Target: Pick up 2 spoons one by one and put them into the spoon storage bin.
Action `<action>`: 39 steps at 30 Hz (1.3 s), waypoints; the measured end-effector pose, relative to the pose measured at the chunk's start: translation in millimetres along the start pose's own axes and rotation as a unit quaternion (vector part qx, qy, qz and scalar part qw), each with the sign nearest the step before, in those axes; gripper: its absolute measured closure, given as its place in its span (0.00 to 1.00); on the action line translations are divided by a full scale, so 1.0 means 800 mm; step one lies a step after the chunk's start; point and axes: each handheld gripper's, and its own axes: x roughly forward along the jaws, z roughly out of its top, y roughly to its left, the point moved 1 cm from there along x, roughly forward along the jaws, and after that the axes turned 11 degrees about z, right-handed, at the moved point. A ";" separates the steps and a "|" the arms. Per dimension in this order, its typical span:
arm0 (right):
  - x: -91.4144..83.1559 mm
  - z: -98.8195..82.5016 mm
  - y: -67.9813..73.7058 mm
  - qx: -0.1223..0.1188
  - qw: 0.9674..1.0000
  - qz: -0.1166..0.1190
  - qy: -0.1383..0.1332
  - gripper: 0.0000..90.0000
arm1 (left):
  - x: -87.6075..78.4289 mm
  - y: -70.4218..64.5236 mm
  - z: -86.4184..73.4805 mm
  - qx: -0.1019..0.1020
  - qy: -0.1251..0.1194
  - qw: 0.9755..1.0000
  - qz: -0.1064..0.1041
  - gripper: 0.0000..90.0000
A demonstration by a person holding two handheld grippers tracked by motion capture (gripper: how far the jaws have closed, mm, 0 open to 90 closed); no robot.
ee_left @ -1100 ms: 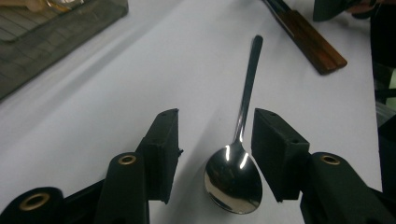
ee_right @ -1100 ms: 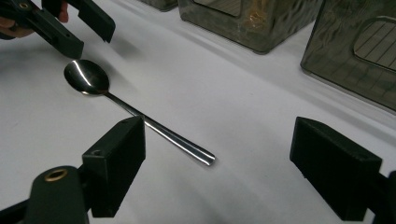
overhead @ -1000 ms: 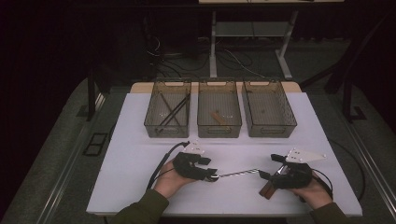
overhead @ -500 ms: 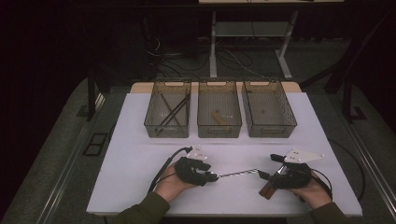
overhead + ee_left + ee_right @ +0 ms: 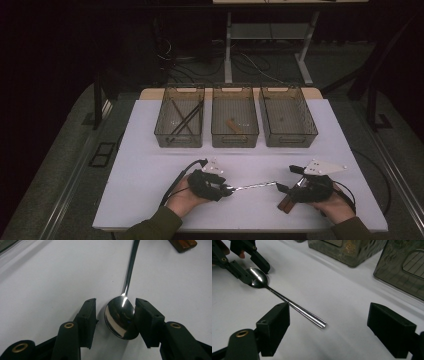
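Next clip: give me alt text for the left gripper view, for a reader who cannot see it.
A shiny steel spoon lies on a white table, its bowl between the left gripper's two black jaws; one jaw touches the bowl's edge, the other stands apart. The handle runs away to the top edge, where the corner of a brown wooden block shows.

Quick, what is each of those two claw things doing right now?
Left gripper: open, jaws either side of the spoon bowl, not clamped.
Right gripper: open wide, spoon handle end lying between its jaws.
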 end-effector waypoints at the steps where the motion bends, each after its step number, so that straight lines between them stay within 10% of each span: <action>1: 0.000 0.000 0.000 0.000 1.000 0.000 0.000 0.20 | 0.000 0.000 0.000 0.006 0.002 1.000 0.001 0.58; 11: 0.000 0.000 0.000 0.000 1.000 0.001 0.000 0.20 | -0.001 -0.004 0.001 0.033 0.005 0.999 0.006 0.60; 39: -0.001 0.001 0.000 -0.001 1.000 -0.001 -0.001 0.20 | -0.009 -0.012 0.008 0.022 -0.006 1.000 -0.018 0.97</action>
